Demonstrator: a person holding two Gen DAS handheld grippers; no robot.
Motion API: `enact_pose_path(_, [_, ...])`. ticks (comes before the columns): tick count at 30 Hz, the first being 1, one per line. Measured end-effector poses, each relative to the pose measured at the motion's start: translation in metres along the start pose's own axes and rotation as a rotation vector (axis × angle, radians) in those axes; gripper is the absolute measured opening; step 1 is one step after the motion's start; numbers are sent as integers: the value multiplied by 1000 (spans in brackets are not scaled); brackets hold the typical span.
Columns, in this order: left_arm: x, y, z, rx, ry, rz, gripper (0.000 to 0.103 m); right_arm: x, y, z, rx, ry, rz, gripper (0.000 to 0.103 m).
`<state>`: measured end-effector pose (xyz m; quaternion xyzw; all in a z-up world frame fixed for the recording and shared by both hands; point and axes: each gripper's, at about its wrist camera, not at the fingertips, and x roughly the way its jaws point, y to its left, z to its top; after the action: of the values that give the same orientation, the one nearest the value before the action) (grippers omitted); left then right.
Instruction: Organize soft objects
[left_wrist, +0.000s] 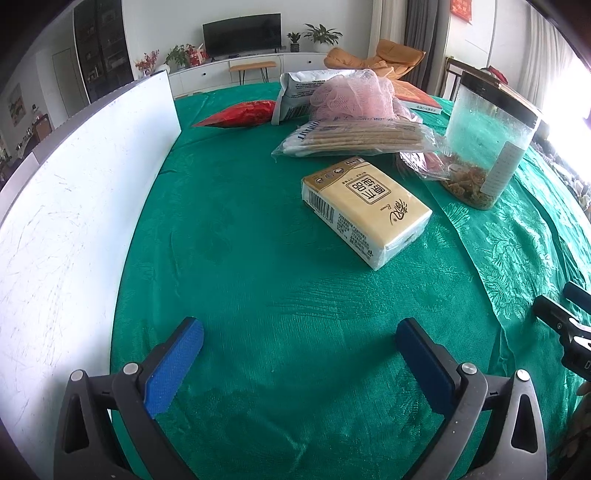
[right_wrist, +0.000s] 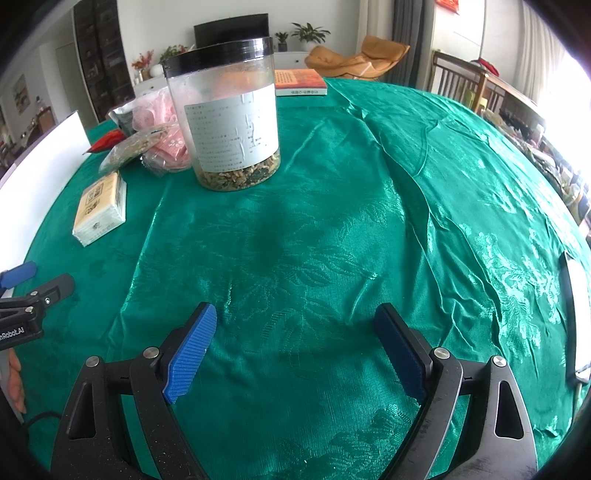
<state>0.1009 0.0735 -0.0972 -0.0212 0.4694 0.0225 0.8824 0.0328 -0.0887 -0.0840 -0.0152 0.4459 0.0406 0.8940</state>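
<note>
A yellow tissue pack (left_wrist: 365, 208) lies on the green tablecloth (left_wrist: 258, 258), ahead of my open, empty left gripper (left_wrist: 299, 328). Behind it lie a clear bag of cotton swabs (left_wrist: 354, 138), a pink bath pouf (left_wrist: 351, 96), a white soft pack (left_wrist: 295, 92) and a red packet (left_wrist: 240, 114). My right gripper (right_wrist: 295, 314) is open and empty over bare cloth. In the right wrist view the tissue pack (right_wrist: 99, 208) lies at far left, and the pouf (right_wrist: 151, 110) sits behind the jar.
A clear jar with a black lid (right_wrist: 225, 118), also in the left wrist view (left_wrist: 487, 140), stands right of the soft pile. A white board (left_wrist: 74, 192) borders the left side. An orange book (right_wrist: 301, 83) lies at the back. A white tray edge (right_wrist: 576, 314) is at right.
</note>
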Motion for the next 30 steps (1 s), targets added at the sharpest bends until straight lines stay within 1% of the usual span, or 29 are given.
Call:
enact_pose_path(1, [-1,0,3,-13,2,-23,103,0,0,0,0,0,0,90])
enact_pose_path(3, [-2,1,12,-50,-6,-105,103,0,0,0,0,0,0,90])
enact_pose_path(4, [-2,0,18,-67,-11,-129,103,0,0,0,0,0,0,90])
enact_pose_path(7, [6,-9,39,-80,-18,-126,103,0,0,0,0,0,0,90])
enact_pose_path(11, [28,-23,67,-102,-3,-119,103,0,0,0,0,0,0,90])
enact_pose_path(14, [46,-30,79,-109,22,-88,103,0,0,0,0,0,0,90])
enact_pose_path(15, [48,-31,81,-108,17,-79,102,0,0,0,0,0,0,90])
enact_pose_path(18, [41,-26,78,-86,-9,-63,74,0,0,0,0,0,0,90])
enact_pose_path(19, [37,-22,76,-79,-13,-66,71,0,0,0,0,0,0,90])
enact_pose_path(24, [15,-6,62,6,-15,-27,70,0,0,0,0,0,0,91])
enact_pose_path(27, [17,0,55,18,14,-19,72,-1,1,0,0,0,0,91])
enact_pose_path(29, [21,4,50,3,16,-17,77,-1,1,0,0,0,0,91])
enact_pose_path(30, [23,5,49,-7,17,-12,83,-1,0,0,0,0,0,91])
